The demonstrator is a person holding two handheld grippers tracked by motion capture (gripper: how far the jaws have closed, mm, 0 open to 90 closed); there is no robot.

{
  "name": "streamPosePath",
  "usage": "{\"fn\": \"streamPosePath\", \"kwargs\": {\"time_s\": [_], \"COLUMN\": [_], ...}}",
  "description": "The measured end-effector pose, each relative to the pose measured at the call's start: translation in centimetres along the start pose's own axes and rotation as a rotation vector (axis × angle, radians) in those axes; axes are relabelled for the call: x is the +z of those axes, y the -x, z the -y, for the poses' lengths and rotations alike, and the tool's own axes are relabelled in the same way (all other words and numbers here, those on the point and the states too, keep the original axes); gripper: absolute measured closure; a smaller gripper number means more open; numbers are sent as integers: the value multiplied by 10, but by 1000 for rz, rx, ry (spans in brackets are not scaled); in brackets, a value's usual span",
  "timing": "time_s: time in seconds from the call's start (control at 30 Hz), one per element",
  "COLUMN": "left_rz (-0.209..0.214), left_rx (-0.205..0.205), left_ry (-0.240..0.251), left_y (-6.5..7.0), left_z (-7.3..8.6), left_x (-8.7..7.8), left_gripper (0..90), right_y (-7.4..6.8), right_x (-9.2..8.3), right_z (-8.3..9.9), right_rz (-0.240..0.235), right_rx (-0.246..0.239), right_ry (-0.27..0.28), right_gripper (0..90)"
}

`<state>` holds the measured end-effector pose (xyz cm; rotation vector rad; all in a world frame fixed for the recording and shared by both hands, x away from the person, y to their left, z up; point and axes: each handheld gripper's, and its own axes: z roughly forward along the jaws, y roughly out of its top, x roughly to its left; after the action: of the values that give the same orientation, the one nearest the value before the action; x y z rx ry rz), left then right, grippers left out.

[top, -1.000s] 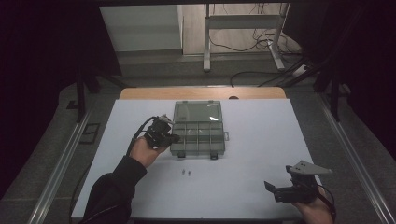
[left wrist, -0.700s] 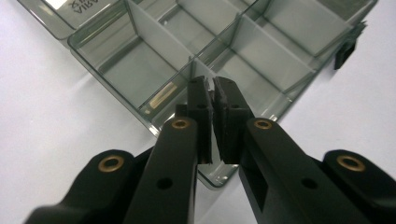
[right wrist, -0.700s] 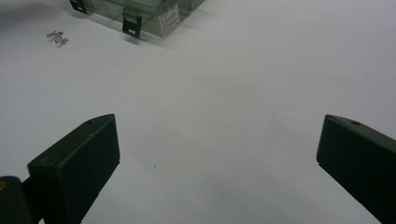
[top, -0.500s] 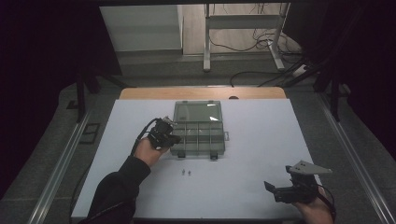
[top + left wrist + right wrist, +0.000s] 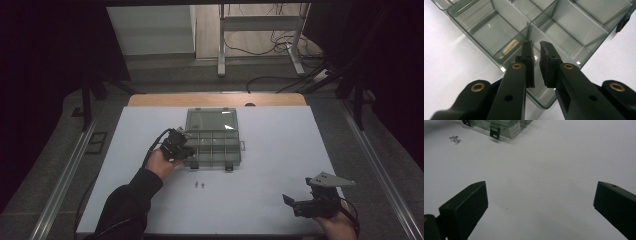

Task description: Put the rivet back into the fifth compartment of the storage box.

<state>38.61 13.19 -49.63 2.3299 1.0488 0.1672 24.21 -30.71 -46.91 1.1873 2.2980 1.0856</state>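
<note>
Near the table's [image 5: 280, 150] middle, the clear box [image 5: 212, 142] is lying open, its compartments looking bare. Over its front left corner, the left gripper [image 5: 537, 51] is hovering, jaws just opening slightly, holding nothing. Two small screws [image 5: 200, 185] are lying just before the box, while the right gripper [image 5: 295, 202] is resting wide open, well apart.

White table [image 5: 280, 150]: open compartment box [image 5: 212, 145], 2 small screws [image 5: 200, 185].

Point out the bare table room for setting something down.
Free: the wide white stretch between the clear plastic compartment box and the right gripper, and the table's right side beyond the box. Crowded: the box's near-left corner, where the left gripper hovers, and the two small metal screws just in front.
</note>
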Motion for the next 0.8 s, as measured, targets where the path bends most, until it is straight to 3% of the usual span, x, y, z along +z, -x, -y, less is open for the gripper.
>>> {"fn": "streamPosePath", "kwargs": {"time_s": [0.33, 0.8], "left_rz": [-1, 11], "left_rx": [-11, -24], "left_ry": [31, 90], "left_y": [2, 7], "left_z": [0, 7], "left_x": [-8, -28], "left_gripper": [808, 639], "right_y": [0, 0], "right_x": [0, 0], "right_z": [0, 0], "right_rz": [0, 2], "right_rx": [0, -1], "right_ry": [-3, -2], "right_gripper": [0, 0]}}
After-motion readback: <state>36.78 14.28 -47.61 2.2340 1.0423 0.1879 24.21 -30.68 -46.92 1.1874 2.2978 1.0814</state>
